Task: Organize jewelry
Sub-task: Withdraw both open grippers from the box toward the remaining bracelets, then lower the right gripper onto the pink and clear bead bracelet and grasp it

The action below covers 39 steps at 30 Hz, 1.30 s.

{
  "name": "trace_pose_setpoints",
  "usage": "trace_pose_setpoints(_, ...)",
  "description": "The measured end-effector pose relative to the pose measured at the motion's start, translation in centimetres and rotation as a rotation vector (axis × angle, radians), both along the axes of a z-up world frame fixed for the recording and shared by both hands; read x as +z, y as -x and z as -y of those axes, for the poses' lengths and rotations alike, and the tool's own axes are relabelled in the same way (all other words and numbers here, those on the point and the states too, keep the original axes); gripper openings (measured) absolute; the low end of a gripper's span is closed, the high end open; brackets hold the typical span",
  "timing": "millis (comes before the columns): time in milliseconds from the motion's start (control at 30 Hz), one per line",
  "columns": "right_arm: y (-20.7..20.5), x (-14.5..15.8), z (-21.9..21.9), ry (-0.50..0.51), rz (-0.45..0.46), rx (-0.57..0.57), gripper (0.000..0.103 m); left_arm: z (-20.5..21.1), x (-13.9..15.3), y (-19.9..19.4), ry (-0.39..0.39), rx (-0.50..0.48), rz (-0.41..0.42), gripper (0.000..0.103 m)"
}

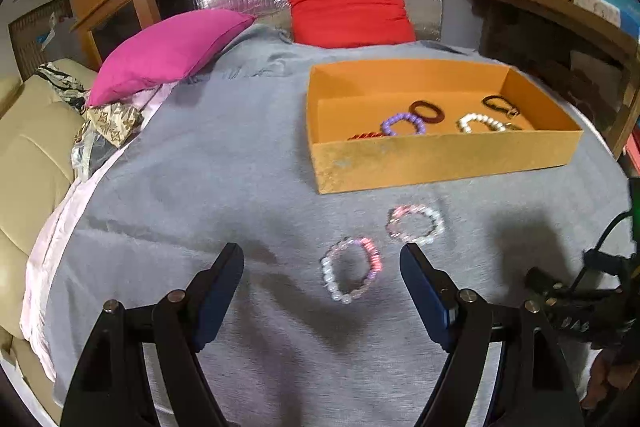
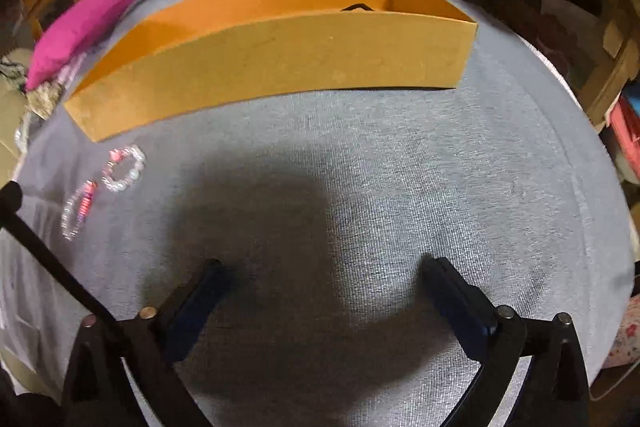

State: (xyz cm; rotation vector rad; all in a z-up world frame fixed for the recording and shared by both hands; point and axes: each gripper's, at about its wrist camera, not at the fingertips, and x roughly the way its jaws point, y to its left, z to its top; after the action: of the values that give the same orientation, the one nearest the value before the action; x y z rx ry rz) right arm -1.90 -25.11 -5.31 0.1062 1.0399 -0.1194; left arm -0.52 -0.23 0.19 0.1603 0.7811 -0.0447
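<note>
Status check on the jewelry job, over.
Left gripper open, right gripper open, both empty. Two beaded bracelets on the grey cloth, short of the orange box. Nothing in the way.

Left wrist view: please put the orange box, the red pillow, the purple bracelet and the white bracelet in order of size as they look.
1. orange box, clearly largest.
2. red pillow; it lies farther back, so its true size may be greater than it looks.
3. purple bracelet and white bracelet, both inside the box, look about alike; no ranking.
</note>
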Motion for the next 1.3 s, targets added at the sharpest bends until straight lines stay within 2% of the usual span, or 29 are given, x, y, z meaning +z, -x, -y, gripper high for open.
trace_pose_setpoints(100,-0.2,0.1,0.3,-0.026,-0.003,-0.038,0.103,-0.6,-0.6,-0.4,-0.024,0.014,-0.009,0.081)
trace_pose_setpoints(233,-0.9,0.1,0.2,-0.011,-0.008,-0.067,0.103,-1.0,-1.1,-0.8,-0.046,0.016,-0.018,0.081)
trace_pose_setpoints(400,-1.2,0.0,-0.8,0.023,0.026,-0.091,0.103,-0.9,-1.5,-1.0,-0.069,0.002,-0.022,0.081)
trace_pose_setpoints(600,0.3,0.0,-1.6,0.027,0.081,-0.123,0.103,-1.0,-1.7,-1.2,-0.075,-0.01,-0.03,0.081)
trace_pose_setpoints(733,1.1,-0.1,-1.8,0.018,0.09,-0.136,0.103,-1.1,-2.0,-1.4,-0.057,-0.017,-0.052,0.081)
trace_pose_setpoints(1000,2.3,-0.6,-2.0,0.048,0.141,-0.137,0.103,-2.4,-3.7,-2.5,-0.01,-0.009,-0.158,0.081)
trace_pose_setpoints(1167,2.2,-0.4,-1.9,0.057,0.141,-0.132,0.103,-2.7,-4.9,-2.9,0.021,-0.012,-0.223,0.081)
trace_pose_setpoints(1300,1.6,-0.3,-1.9,0.049,0.108,-0.11,0.103,-2.3,-5.1,-2.7,0.044,-0.027,-0.236,0.081)
